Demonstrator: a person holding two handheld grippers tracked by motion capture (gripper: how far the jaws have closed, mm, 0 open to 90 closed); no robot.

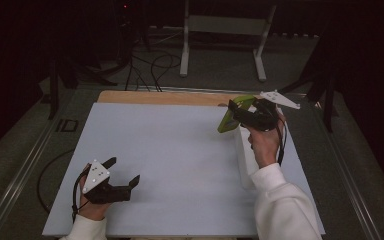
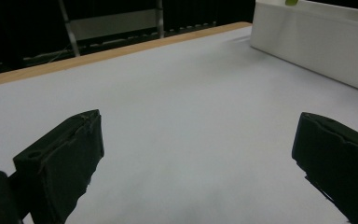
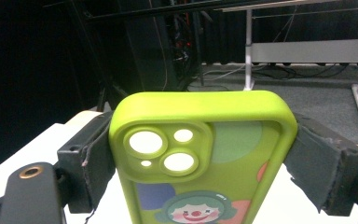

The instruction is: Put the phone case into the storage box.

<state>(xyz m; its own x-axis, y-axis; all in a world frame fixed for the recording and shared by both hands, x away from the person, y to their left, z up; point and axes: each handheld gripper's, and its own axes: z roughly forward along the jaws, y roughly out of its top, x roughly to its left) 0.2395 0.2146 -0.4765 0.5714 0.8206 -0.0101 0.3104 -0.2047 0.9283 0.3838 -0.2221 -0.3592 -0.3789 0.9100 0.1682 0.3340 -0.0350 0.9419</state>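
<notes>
A lime green phone case point(image 3: 200, 158) with camera cut-outs and a clown picture is clamped across its width between the jaws of my right gripper point(image 3: 200, 161). In the high view the right gripper point(image 1: 240, 116) holds the phone case point(image 1: 230, 116) up in the air at the far right of the white table top point(image 1: 170, 155). My left gripper point(image 1: 124, 172) rests low near the front left of the table, its jaws wide apart with nothing between them. The left gripper view shows the left gripper point(image 2: 196, 140) over bare white surface.
A long white box point(image 1: 246, 160) lies along the right side of the table under the right hand; the white box point(image 2: 317, 44) also appears ahead in the left gripper view. A wooden strip point(image 1: 165, 97) runs along the far edge. Beyond stand a white frame point(image 1: 225, 35) and floor cables.
</notes>
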